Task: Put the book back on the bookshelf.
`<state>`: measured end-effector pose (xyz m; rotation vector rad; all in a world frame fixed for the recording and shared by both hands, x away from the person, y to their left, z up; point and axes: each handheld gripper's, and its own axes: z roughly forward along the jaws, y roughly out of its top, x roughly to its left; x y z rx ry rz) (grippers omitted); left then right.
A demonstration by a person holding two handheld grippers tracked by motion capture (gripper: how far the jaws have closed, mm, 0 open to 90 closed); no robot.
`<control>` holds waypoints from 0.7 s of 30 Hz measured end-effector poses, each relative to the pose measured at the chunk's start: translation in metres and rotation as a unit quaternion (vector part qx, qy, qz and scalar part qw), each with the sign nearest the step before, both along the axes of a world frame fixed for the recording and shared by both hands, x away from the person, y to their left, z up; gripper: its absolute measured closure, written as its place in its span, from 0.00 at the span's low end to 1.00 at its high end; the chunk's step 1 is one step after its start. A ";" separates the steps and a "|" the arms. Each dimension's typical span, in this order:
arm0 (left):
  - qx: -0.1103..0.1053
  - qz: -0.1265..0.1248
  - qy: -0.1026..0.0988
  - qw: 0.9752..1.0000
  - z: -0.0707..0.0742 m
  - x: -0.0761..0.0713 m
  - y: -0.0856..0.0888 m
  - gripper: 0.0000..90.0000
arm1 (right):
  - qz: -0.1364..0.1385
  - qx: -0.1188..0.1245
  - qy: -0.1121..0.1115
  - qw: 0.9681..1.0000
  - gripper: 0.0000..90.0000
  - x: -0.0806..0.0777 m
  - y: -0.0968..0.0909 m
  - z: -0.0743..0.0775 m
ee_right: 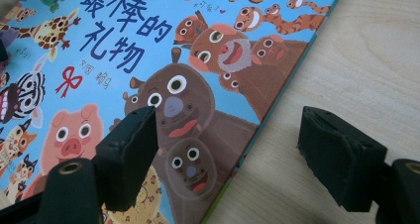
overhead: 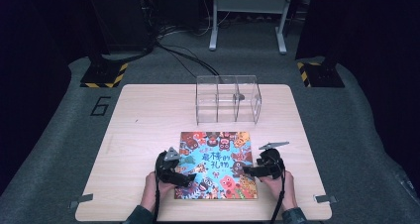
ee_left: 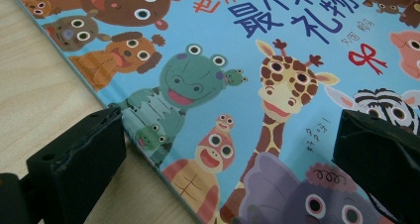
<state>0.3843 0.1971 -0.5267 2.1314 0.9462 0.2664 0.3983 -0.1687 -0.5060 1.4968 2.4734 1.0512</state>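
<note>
Picture book (overhead: 216,165) lies flat and closed on the counter (overhead: 143,115), near the front edge. Left gripper (overhead: 187,178) and right gripper (overhead: 246,170) straddle its side edges, fingers apart and gripping nothing. Judged: lift not yet begun; clear rack (overhead: 228,99) behind stands empty.

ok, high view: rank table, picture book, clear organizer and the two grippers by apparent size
1. table
2. picture book
3. clear organizer, a bit smaller than the book, though it stands farther from the camera
4. left gripper and right gripper: look alike, so no ranking between them
</note>
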 end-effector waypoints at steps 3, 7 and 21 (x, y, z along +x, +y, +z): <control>-0.005 0.001 0.005 1.000 0.000 0.000 0.000 0.00 | 0.002 -0.001 -0.002 1.000 0.27 0.004 0.000 -0.001; -0.009 0.003 0.005 1.000 0.000 0.000 0.000 0.00 | 0.008 0.001 0.000 1.000 0.28 0.018 0.002 0.000; -0.002 0.001 0.005 1.000 0.000 0.000 0.000 0.00 | 0.002 0.005 0.018 1.000 0.35 0.049 0.009 0.002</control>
